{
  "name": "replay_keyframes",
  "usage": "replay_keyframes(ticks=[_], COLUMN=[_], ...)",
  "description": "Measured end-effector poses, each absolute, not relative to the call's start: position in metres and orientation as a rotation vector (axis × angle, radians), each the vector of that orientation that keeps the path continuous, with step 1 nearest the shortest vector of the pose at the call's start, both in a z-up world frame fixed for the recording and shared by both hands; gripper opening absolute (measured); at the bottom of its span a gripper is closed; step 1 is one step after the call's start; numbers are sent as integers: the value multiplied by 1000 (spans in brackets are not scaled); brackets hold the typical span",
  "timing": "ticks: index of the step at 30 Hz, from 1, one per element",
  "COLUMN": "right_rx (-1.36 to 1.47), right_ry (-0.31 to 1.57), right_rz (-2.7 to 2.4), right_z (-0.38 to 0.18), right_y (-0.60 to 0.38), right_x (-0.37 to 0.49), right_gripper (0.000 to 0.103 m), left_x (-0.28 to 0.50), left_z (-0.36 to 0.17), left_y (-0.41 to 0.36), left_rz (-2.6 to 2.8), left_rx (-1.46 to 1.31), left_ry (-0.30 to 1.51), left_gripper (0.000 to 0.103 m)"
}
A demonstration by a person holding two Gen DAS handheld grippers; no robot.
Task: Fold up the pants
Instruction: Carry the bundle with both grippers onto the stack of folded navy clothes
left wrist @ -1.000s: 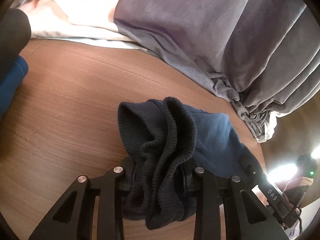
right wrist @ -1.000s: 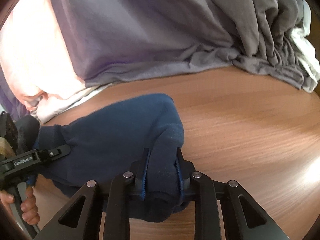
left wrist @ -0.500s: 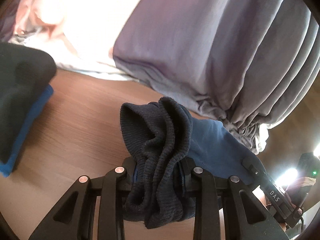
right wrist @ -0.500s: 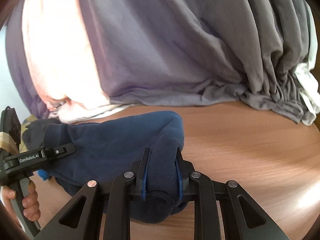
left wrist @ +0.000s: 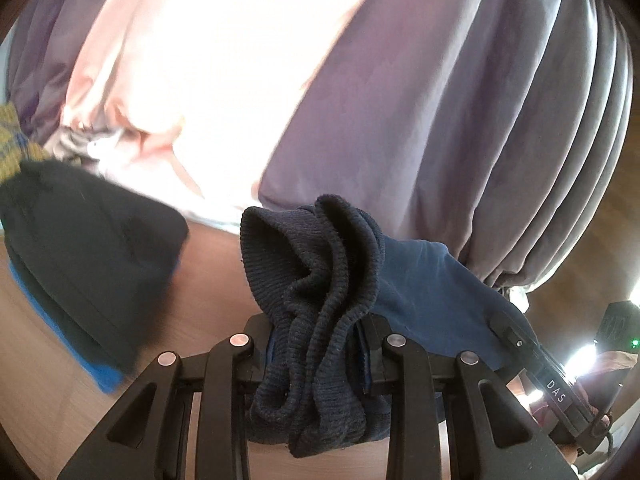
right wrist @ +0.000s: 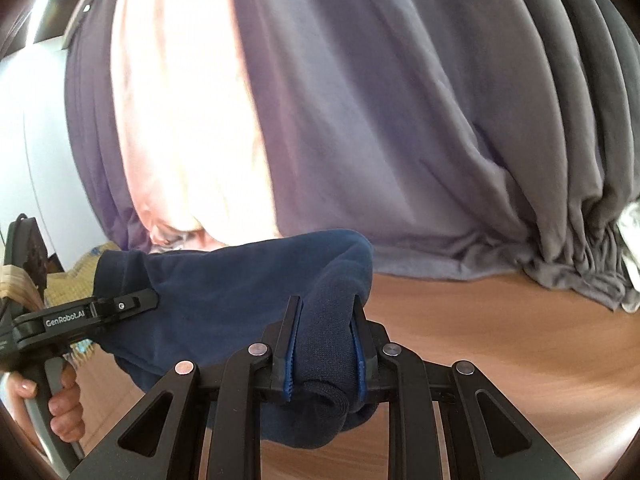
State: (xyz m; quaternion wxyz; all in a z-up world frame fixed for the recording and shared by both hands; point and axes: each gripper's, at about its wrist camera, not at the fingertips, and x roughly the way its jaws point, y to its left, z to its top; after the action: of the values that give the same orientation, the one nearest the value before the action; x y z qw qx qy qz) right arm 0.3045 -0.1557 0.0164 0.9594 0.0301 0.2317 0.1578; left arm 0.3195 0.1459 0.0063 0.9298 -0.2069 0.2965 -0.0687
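Two grippers, both clamped on the same navy pants. From the left wrist view, my left gripper pinches a bunched wad of ribbed knit, probably the waistband or a cuff, low centre of the frame; loose folds spill up above the jaws and down below them. From the right wrist view, my right gripper bites a rolled thickness of smoother navy cloth, also low centre.

Pants hang stretched between the two tools, off the wooden table. The span runs from lower centre toward the left edge of the right view, where the other tool and the hand on its handle show.

Background: grey curtain fills the upper half of both views, blown out by daylight at upper left. A dark folded garment, with a blue layer under it, lies blurred at the left edge of the left view on the table. A patch of yellow cloth sits above it.

Progress, my read: mid-fold at best. The fabric at each grip looks already doubled, so some gathering or a first fold seems done. Cannot tell how many layers. Left to do: lay the pants flat on the table, square the fold, let go, perhaps stack beside the dark garment.
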Motion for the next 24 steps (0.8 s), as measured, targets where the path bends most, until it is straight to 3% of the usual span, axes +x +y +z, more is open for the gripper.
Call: replay_keyframes(ticks=[24], right_rx=[83], right_ry=[363], right_rz=[217], right_z=[36], right_y=[90], right_x=[313], right_gripper=[23], left_x=[359], left_z=[50], left_y=[380], left_rz=[-268], left_rx=[-294], left_ry=[581], left_gripper=[30])
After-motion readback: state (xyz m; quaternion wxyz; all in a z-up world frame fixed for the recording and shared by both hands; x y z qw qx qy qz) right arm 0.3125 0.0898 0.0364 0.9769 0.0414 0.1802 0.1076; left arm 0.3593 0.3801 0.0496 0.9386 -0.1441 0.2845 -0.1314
